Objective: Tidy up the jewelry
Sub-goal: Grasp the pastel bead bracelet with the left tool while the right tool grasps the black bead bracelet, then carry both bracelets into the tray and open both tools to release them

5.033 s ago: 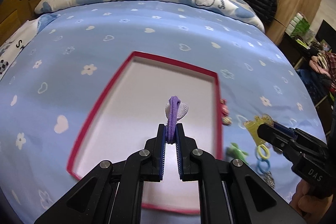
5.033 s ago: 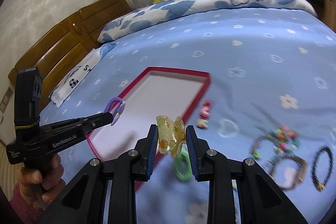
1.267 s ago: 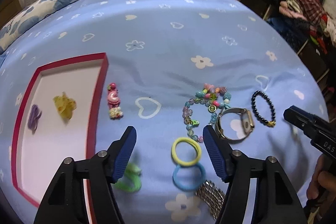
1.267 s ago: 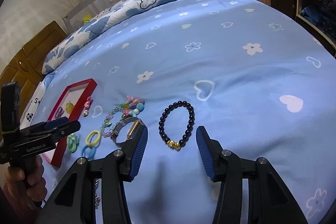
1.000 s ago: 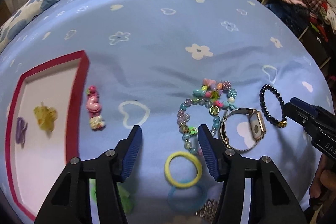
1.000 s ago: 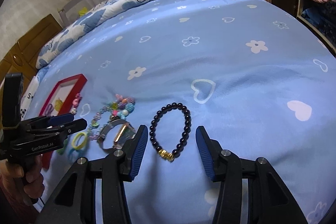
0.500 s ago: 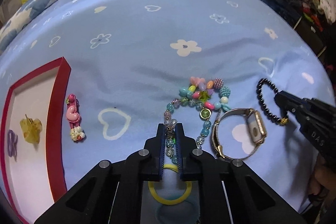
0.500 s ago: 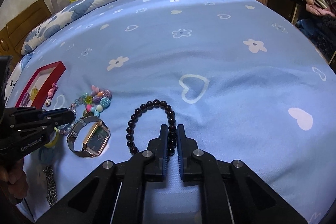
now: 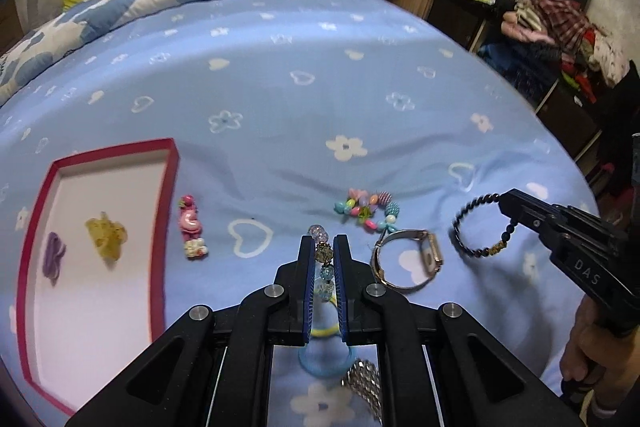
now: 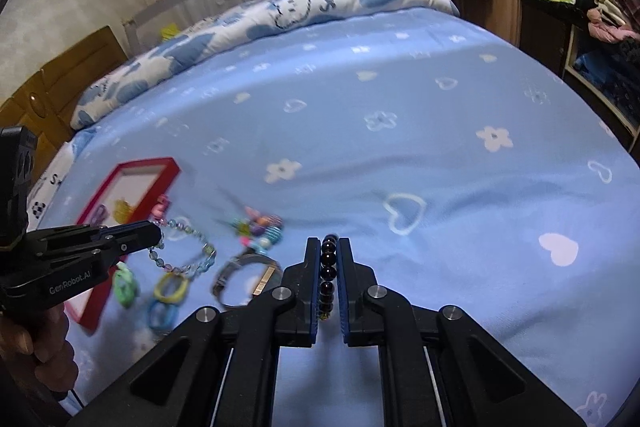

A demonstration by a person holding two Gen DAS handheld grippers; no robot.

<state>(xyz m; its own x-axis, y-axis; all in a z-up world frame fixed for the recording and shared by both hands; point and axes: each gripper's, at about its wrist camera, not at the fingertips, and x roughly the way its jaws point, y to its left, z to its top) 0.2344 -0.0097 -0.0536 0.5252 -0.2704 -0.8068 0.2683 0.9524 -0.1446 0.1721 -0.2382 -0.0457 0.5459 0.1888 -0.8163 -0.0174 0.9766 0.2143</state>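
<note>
My left gripper [image 9: 322, 247] is shut on the multicoloured bead bracelet [image 9: 366, 209]. One end of it is lifted between the pads and the bright cluster trails on the blue bedsheet. My right gripper [image 10: 329, 247] is shut on the black bead bracelet [image 10: 328, 267], which hangs off the sheet [image 9: 476, 227]. The red-rimmed tray [image 9: 170, 187] lies to the left. It holds a yellow clip [image 9: 106, 233] and a purple clip [image 9: 54, 255].
A pink clip [image 9: 190, 227] lies just right of the tray. A wristwatch [image 9: 408, 259], a yellow hair tie [image 10: 170, 287], a blue hair tie [image 10: 160, 315], a green clip [image 10: 124, 285] and a silver chain [image 9: 360, 379] lie near me. Furniture stands at the right.
Both grippers went from open to shut, the left on the coloured bracelet and the right on the black one. Both have since risen, lifting the bracelets off the sheet.
</note>
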